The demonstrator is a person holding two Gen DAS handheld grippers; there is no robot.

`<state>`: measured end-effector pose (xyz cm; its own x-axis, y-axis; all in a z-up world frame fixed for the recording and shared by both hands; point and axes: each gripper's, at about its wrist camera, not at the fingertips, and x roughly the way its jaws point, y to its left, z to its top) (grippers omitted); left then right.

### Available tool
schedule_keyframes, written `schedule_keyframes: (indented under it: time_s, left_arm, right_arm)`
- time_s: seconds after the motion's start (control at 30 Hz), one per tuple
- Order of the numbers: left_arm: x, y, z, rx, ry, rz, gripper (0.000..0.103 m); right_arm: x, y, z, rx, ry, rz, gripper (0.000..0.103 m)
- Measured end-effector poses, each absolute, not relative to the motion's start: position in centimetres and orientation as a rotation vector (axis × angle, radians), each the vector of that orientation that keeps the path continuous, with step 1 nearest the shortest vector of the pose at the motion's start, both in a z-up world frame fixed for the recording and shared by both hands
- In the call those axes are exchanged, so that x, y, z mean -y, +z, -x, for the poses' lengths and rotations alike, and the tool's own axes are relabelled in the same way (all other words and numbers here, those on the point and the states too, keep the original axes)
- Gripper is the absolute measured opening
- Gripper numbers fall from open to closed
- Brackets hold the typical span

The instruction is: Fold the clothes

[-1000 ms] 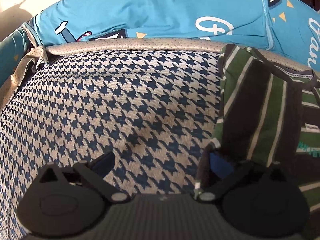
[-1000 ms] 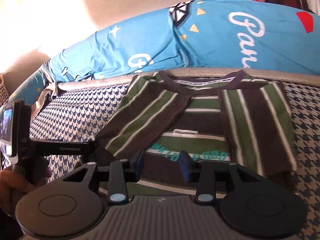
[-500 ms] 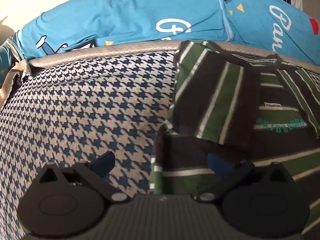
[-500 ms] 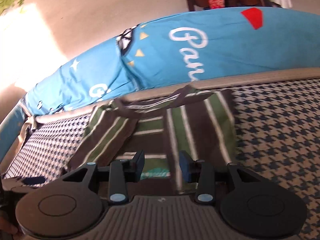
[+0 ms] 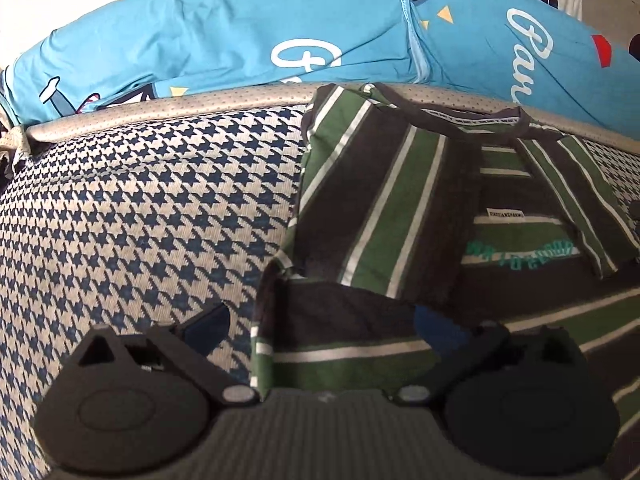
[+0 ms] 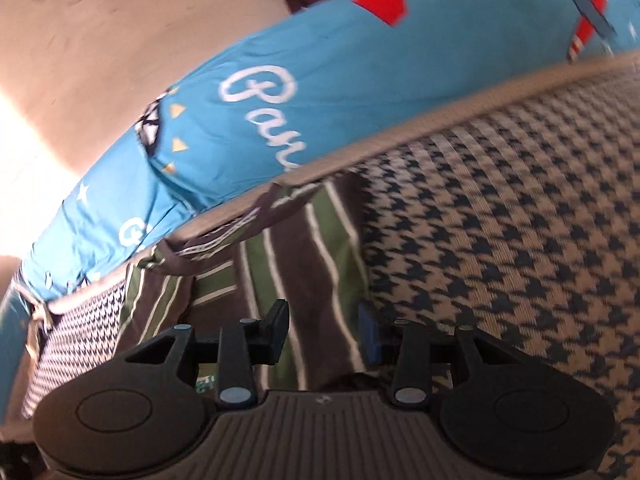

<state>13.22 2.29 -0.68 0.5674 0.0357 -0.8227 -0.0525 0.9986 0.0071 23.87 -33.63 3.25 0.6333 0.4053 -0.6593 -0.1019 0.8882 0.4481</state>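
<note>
The left gripper [image 5: 320,320] is angled steeply down over the houndstooth mattress [image 5: 140,208], its fingers spread wide with nothing pinched — one pad sits above bare cover, the other above the lower left corner of the striped shirt [image 5: 400,200]. The shirt is laid flat on the mattress, collar toward the grey edge strip [image 5: 160,106], both sleeves folded in over the chest. The right gripper [image 6: 324,330] is tilted and rolled to one side, jaws partly apart and empty, poised above the shirt's right edge [image 6: 304,248]. A blue printed sheet [image 5: 240,32] is seen beyond the strip.
</note>
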Motion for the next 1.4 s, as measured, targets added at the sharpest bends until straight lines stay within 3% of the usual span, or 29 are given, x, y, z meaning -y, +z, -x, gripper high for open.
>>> schedule_keyframes:
  time_s: [0.57, 0.73, 0.8, 1.27, 1.4]
  left_arm:
    - [-2.6, -0.4, -12.8, -0.963, 0.027, 0.015, 0.103]
    - [-2.5, -0.5, -12.9, -0.965, 0.024, 0.010, 0.103]
    - [-2.5, -0.5, -12.9, -0.965, 0.022, 0.008, 0.103]
    - [-2.8, -0.4, -13.0, -0.966, 0.027, 0.014, 0.103]
    - [-2.9, -0.1, -12.8, -0.959, 0.032, 0.012, 0.103]
  right_arm:
    - [33.7, 0.4, -25.8, -0.874, 0.305, -0.473, 0.040]
    - [33.4, 0.0, -26.2, -0.857, 0.325, -0.462, 0.014]
    - [33.3, -0.1, -26.3, -0.859, 0.332, -0.472, 0.011]
    - [32.5, 0.0, -26.3, -0.832, 0.330, -0.443, 0.015]
    - [31.8, 0.8, -25.9, -0.807, 0.320, -0.417, 0.009]
